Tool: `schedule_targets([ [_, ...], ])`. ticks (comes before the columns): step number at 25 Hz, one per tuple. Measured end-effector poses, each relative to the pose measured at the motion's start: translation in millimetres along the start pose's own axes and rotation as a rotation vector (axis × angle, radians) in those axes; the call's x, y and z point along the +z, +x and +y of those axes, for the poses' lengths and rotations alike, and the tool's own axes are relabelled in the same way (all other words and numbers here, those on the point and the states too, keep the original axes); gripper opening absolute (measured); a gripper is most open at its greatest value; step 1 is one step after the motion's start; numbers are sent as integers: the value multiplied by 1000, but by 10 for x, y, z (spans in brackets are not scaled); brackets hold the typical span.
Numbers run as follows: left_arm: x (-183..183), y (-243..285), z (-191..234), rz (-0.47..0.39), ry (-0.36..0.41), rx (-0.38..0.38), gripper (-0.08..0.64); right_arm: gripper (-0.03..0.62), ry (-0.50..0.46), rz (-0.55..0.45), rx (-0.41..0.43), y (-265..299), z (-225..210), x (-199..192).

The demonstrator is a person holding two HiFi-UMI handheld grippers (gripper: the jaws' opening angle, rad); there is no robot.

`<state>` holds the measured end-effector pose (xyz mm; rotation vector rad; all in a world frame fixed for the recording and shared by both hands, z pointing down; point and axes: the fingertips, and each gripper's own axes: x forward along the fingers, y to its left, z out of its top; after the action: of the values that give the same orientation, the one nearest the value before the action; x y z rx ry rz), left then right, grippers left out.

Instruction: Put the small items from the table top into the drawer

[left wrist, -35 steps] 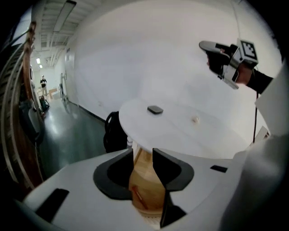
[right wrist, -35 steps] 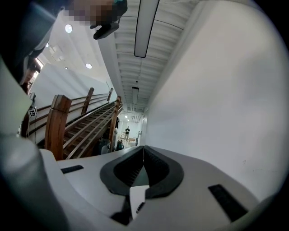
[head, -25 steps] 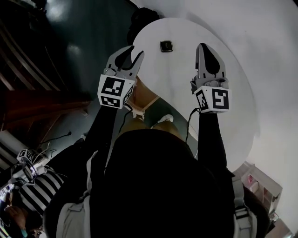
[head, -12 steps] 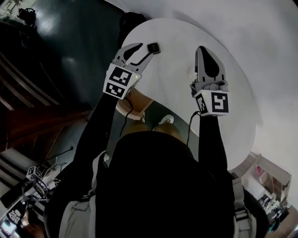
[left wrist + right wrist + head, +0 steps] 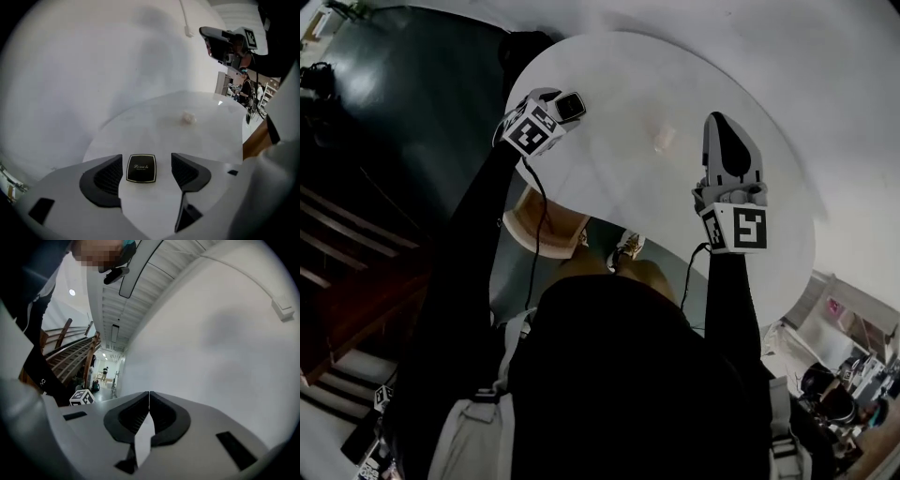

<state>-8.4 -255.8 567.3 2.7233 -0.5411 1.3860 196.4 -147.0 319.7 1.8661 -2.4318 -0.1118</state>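
Observation:
A small black square compact (image 5: 141, 168) with gold lettering lies flat on the round white table (image 5: 675, 84), near its far left edge. My left gripper (image 5: 146, 160) is low over the table with the compact (image 5: 572, 107) between its jaws. The jaws are opening, and both pads stand clear of the compact's sides. A small pale item (image 5: 664, 141) lies near the table's middle (image 5: 188, 118). My right gripper (image 5: 727, 131) hovers over the table's right part, shut and empty, its tips meeting (image 5: 149, 394). A wooden drawer (image 5: 546, 214) shows below the table's near edge.
A white wall rises just behind the table. The person's legs and a shoe (image 5: 628, 248) are under the near edge. Dark floor and wooden stairs (image 5: 356, 244) lie to the left. Shelving and clutter (image 5: 848, 366) stand at the lower right.
My left gripper has reached forward and left to the black compact, and its jaws have spread wider around it. The right gripper has hardly moved.

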Motion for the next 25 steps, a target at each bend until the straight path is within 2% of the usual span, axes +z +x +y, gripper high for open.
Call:
schedule_targets([
  [4, -244, 408, 26, 100, -26, -103, 337, 28, 9, 42, -41, -87, -138, -105],
  [7, -379, 583, 38, 150, -39, -148, 345, 28, 19, 59, -53, -122, -170, -161],
  [10, -425, 628, 50, 151, -58, -191, 350, 28, 28, 66, -66, -146, -184, -186],
  [14, -409, 561, 35, 134, -77, -196, 337, 28, 26, 75, -63, -118, -178, -242],
  [17, -239, 396, -1, 32, -120, -154, 336, 28, 24, 74, -51, -38, -147, -239],
  [22, 393, -236, -146, -221, -156, -48, 336, 28, 14, 41, -24, 86, -93, -163],
  [25, 713, -685, -280, -341, -176, 25, 336, 28, 23, 17, 11, 182, -43, -109],
])
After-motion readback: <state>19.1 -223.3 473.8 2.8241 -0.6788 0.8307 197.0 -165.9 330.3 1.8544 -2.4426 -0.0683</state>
